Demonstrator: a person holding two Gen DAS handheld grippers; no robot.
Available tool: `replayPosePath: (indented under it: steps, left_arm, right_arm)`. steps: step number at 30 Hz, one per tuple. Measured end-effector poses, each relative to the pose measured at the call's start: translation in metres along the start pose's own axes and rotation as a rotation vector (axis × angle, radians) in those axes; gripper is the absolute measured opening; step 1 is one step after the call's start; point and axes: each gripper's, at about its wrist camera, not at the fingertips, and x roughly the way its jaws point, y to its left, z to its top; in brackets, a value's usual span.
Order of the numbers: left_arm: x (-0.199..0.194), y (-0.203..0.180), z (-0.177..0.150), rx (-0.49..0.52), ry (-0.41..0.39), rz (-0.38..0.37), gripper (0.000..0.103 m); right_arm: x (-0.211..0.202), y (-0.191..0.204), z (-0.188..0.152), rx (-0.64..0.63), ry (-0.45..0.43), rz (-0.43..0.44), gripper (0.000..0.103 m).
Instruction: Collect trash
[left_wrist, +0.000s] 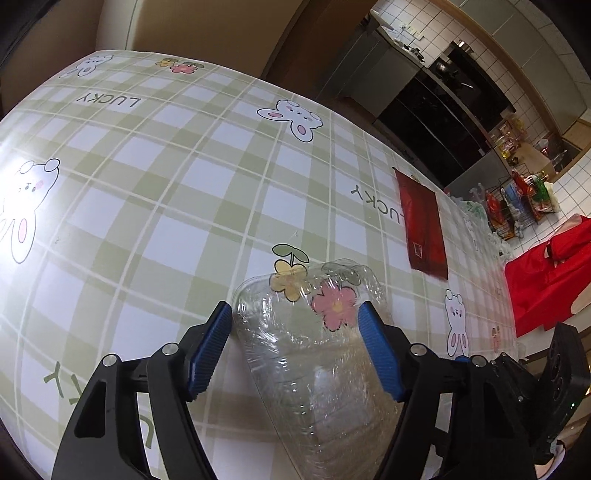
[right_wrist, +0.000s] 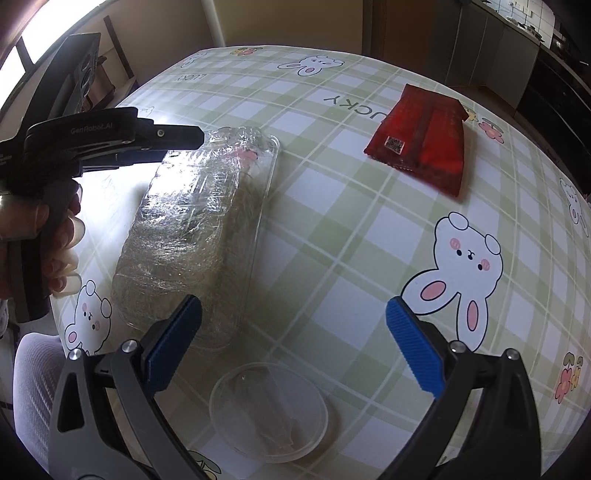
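Note:
A clear plastic container (left_wrist: 314, 369) lies on its side on the checked tablecloth (left_wrist: 184, 192). My left gripper (left_wrist: 293, 310) is shut on it, one blue pad pressing each side of its end. The right wrist view shows the same container (right_wrist: 192, 229) stretching away from the camera, with the left gripper (right_wrist: 199, 138) at its far end and a person's hand (right_wrist: 62, 251) on the handle. My right gripper (right_wrist: 294, 302) hovers open over the table, holding nothing. Beneath it sits a clear round plastic dish (right_wrist: 269, 410). A red snack packet (right_wrist: 421, 147) lies flat further back, also the red snack packet (left_wrist: 424, 229).
A red bag (left_wrist: 546, 280) lies beyond the table's right edge, with a wire rack of goods (left_wrist: 517, 206) and dark kitchen units (left_wrist: 443, 110) behind it. A white chair (right_wrist: 33, 369) stands at the near left corner of the table.

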Motion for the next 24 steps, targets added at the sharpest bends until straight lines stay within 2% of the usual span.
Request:
replayPosePath:
  steps: [1,2,3,6,7,12,14,15,16,19,22,24]
  left_arm:
    - [-0.001,0.004,0.001,-0.02,-0.004,-0.02,0.041]
    - [-0.002,0.01,0.001,-0.055,-0.009,-0.087,0.02]
    - [-0.004,0.01,0.001,-0.058,-0.017,-0.082,0.015]
    - [-0.01,-0.004,-0.001,0.041,-0.029,-0.03,0.003]
    - [-0.011,-0.005,-0.002,0.042,-0.022,-0.045,0.0]
    - [-0.011,0.003,0.0,-0.033,0.0,-0.064,0.0]
    - [-0.012,-0.001,-0.001,-0.002,-0.001,-0.053,0.005]
    - [-0.013,-0.006,-0.002,0.032,0.0,-0.042,0.008]
    - [-0.013,-0.014,-0.003,0.085,-0.001,-0.028,0.015]
    - [-0.01,-0.042,-0.012,0.319,-0.008,0.049,0.032]
    - [-0.001,-0.057,-0.017,0.489,-0.006,0.107,0.036]
    - [0.002,-0.059,-0.013,0.541,0.0,0.101,0.038]
  right_arm:
    - [-0.001,0.001,0.0,-0.002,-0.003,-0.007,0.097]
    - [-0.002,0.001,0.0,-0.001,-0.007,-0.01,0.097]
    - [-0.002,0.001,0.0,0.001,-0.01,-0.013,0.097]
    - [-0.002,-0.001,-0.002,0.021,-0.016,-0.005,0.097]
    - [-0.002,-0.001,-0.002,0.029,-0.018,-0.004,0.097]
    - [-0.003,-0.002,-0.005,0.051,-0.027,-0.006,0.097]
    - [-0.004,-0.002,-0.006,0.057,-0.032,-0.008,0.097]
    - [-0.004,-0.001,-0.006,0.059,-0.034,-0.008,0.097]
    - [-0.005,-0.001,-0.006,0.058,-0.034,-0.008,0.097]
    - [-0.006,-0.001,-0.005,0.047,-0.031,-0.014,0.097]
    - [-0.005,-0.002,-0.005,0.05,-0.029,-0.007,0.097]
    - [-0.005,-0.004,-0.006,0.057,-0.028,0.003,0.097]
